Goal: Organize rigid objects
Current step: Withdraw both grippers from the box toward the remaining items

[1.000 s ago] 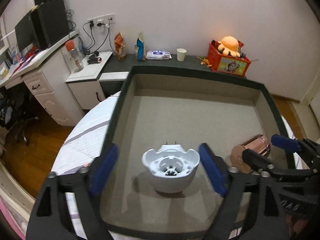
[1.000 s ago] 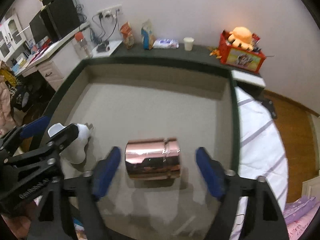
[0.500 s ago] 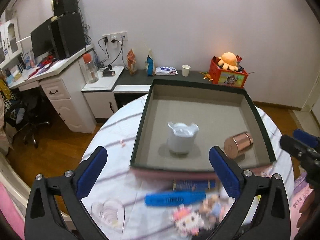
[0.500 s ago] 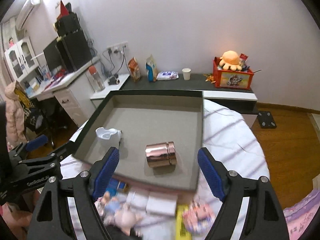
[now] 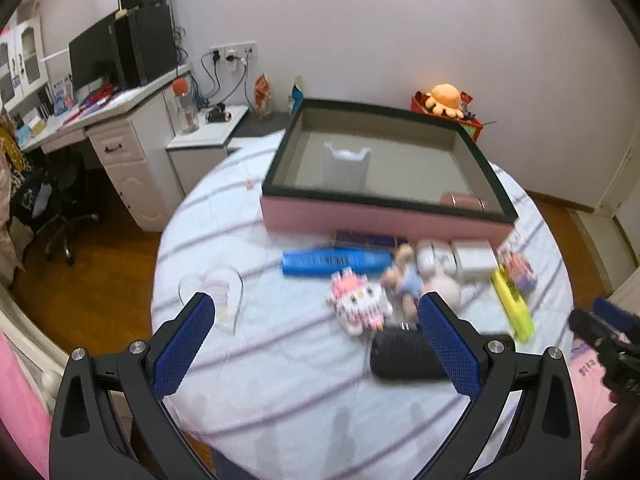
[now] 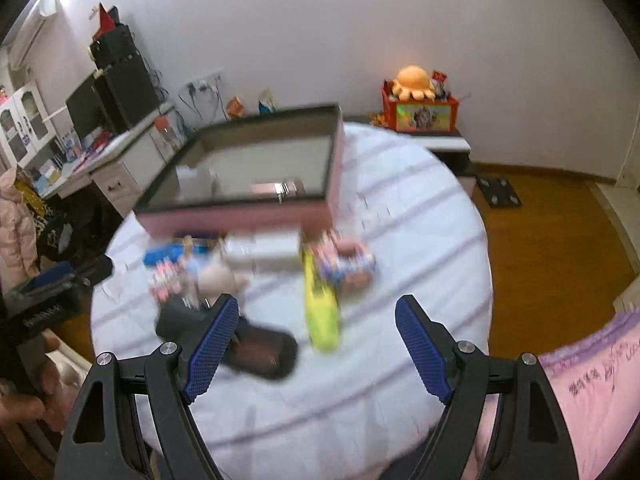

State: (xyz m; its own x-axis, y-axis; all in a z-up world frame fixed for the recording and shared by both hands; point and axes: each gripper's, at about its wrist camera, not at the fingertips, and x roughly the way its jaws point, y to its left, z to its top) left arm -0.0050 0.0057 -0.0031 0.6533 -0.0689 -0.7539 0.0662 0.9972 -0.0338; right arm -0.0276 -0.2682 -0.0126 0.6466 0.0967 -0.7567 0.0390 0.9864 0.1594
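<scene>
- The left gripper [image 5: 316, 322] hangs above the near edge of the round table [image 5: 280, 392], tilted forward and downward, its blue-padded jaws spread as wide as they go with nothing between them.
- Off its left pad, a clear heart-shaped dish [image 5: 214, 294] lies on the striped tablecloth.
- Ahead of it, a blue tube [image 5: 336, 262] lies on its side; a pink-and-white block figure [image 5: 358, 306] and a small doll [image 5: 406, 280] lie nearer the gripper.
- A black oblong case [image 5: 404, 354] rests just beside the left gripper's right-hand pad, partly hidden behind it.
- At the far side of the table stands the pink-sided tray [image 5: 384, 218] with a dark rim. Inside it, a white plastic cup-like piece [image 5: 346, 168] stands upright towards the left, and a copper-coloured tin [image 5: 464, 202] lies on its side in the near right corner, well apart from it.
- White boxes [image 5: 472, 258] and a yellow bar [image 5: 514, 306] lie in front of the tray's right end.
- The right gripper [image 6: 316, 338] also slants downward over the table's near side, jaws standing well apart and holding nothing.
- From its camera the yellow bar [image 6: 322, 304] lies between and beyond its pads, and the black oblong case [image 6: 260, 350] sits behind its left pad.
- The frames are blurred, so finer details of the toys cannot be told.
</scene>
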